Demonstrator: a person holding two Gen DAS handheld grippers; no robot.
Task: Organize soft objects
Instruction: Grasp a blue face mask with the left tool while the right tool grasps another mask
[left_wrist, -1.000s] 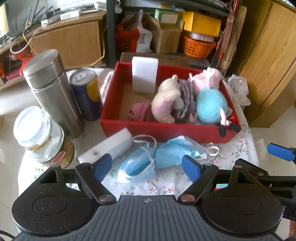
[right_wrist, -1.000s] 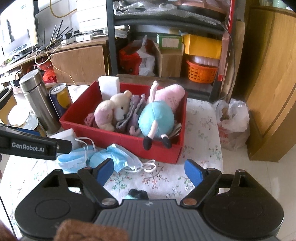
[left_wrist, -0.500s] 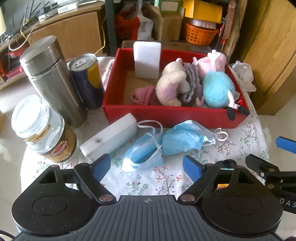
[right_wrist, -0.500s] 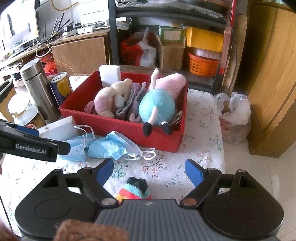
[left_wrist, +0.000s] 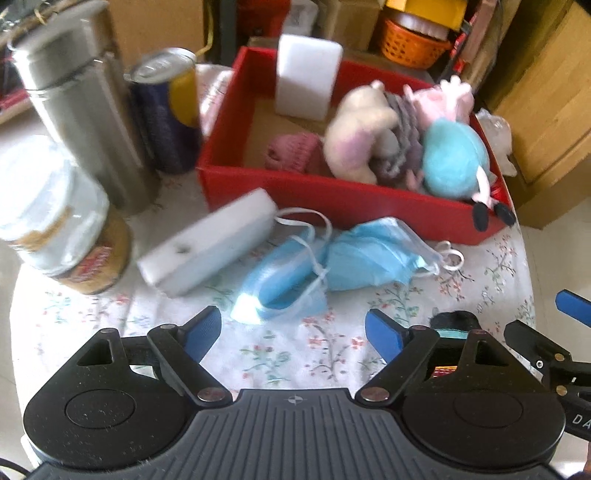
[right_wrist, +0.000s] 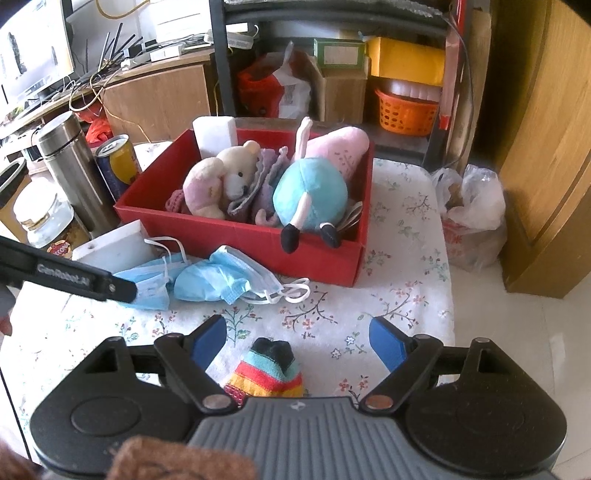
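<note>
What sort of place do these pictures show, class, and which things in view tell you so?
Probably a lived-in room at home, used partly for storage. A small table under a flowered cloth holds a red box of plush toys, and behind it stand a shelf crammed with boxes and bags and a wooden cabinet.

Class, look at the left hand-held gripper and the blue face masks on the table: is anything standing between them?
Nothing visible does. The left hand-held gripper is open, and only bare floral tablecloth separates it from the nearest blue face mask.
</note>
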